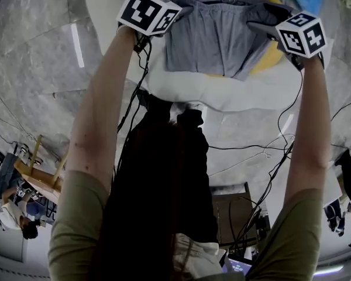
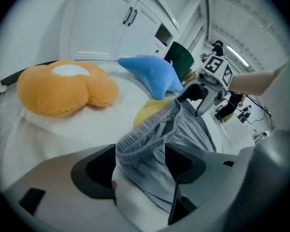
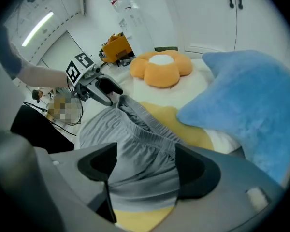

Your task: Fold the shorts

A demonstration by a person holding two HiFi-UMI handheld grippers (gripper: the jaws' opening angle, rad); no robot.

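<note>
Grey shorts (image 1: 219, 37) lie on a white bed (image 1: 210, 92), partly over a yellow cushion (image 1: 272, 57). Their elastic waistband runs between the two grippers. My left gripper (image 1: 172, 7) is at the waistband's left end. In the left gripper view the left gripper (image 2: 141, 163) stands open, with the shorts (image 2: 183, 129) filling the gap between its jaws. My right gripper (image 1: 269, 22) is at the right end. The right gripper view shows the right gripper (image 3: 145, 166) wide open over the shorts (image 3: 130, 144). Neither pair of pads squeezes the cloth.
A blue pillow (image 3: 246, 95) and an orange flower cushion (image 3: 159, 69) lie on the bed beyond the shorts. White cupboards (image 2: 111, 23) stand behind. Cables (image 1: 263, 151) trail over the marble floor, with a wooden stool (image 1: 38, 174) at the left.
</note>
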